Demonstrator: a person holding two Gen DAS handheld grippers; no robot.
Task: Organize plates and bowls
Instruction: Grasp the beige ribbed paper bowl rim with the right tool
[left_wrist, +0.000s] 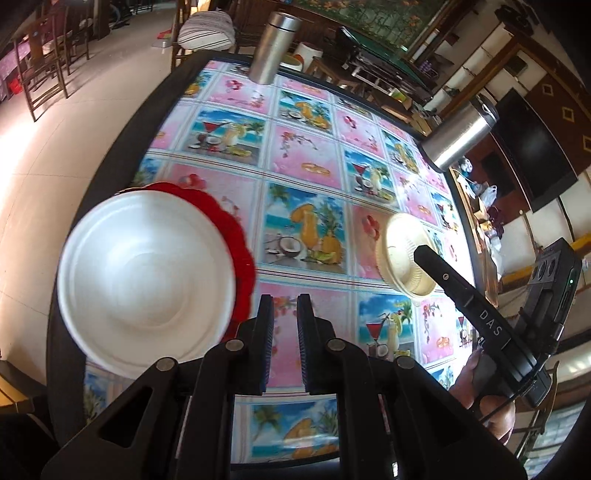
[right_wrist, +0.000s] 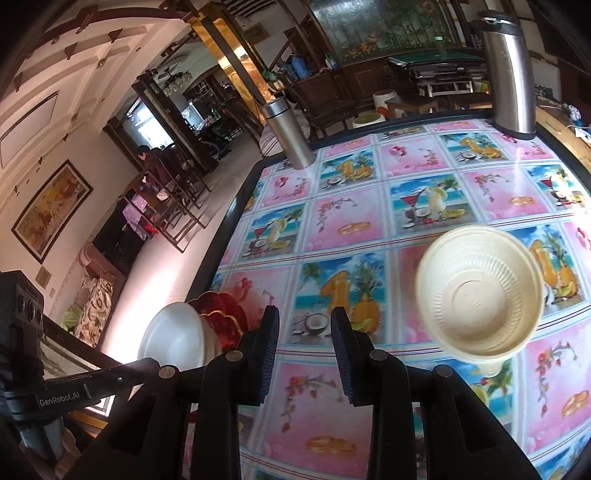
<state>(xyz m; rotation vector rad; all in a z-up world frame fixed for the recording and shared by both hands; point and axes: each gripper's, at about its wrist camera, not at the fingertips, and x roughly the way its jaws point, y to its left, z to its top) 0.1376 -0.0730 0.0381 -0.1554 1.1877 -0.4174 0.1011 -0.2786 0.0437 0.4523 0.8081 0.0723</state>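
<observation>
Patterned tablecloth (left_wrist: 306, 155): white bowl (left_wrist: 146, 269) hides most of red plate (left_wrist: 236, 236).

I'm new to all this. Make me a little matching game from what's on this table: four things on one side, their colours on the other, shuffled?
Things:
1. big bowl
2. scalloped plate
3. small ribbed bowl
4. flask

Colours:
A. cream
B. silver
C. white
D. red

Pairs: 1-C, 2-D, 3-A, 4-B
</observation>
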